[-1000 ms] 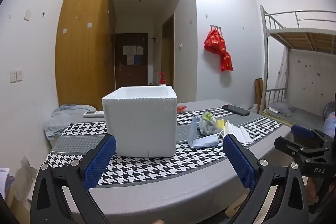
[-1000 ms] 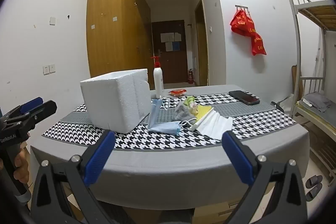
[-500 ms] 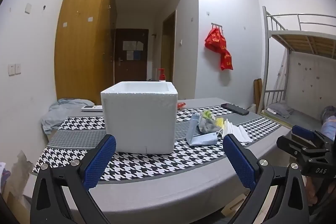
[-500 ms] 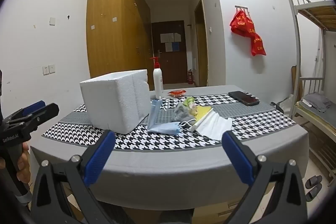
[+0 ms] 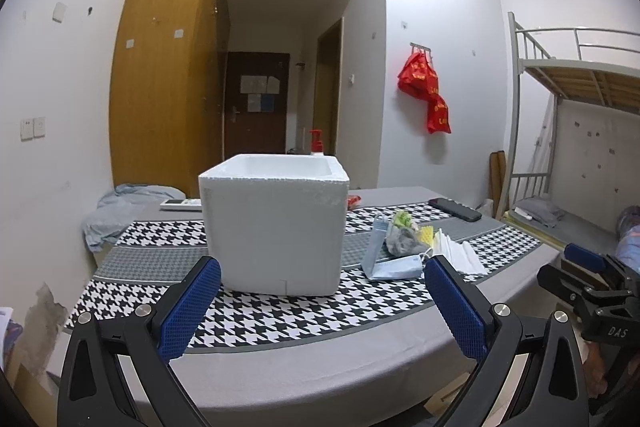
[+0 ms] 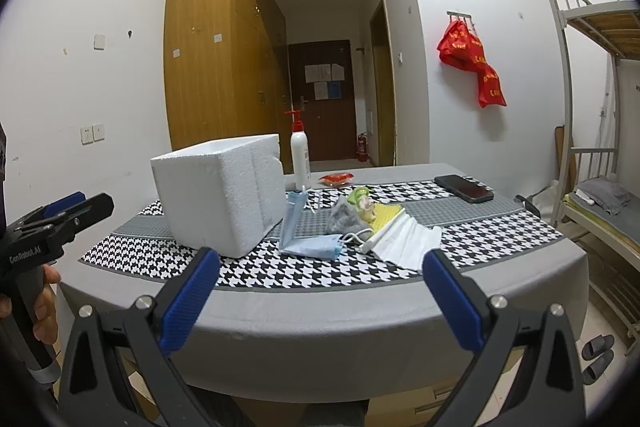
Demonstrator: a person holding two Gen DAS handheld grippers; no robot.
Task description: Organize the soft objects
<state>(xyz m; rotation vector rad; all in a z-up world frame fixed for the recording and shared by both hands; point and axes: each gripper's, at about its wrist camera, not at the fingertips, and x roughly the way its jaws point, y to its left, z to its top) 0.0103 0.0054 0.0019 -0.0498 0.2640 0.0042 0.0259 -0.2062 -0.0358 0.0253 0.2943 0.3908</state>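
Foam box (image 5: 275, 227) nearer than before | blue mask (image 6: 310, 245) folded; limp

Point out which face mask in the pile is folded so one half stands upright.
The blue mask, nearest the foam box; the white mask lies flat on the cloth.

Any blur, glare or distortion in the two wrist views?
Left wrist: sharp, black fisheye corners, bunk bed rails bowed. Right wrist: sharp too, wardrobe edges curved, mild glare on the phone; even indoor light, soft shadows in both.
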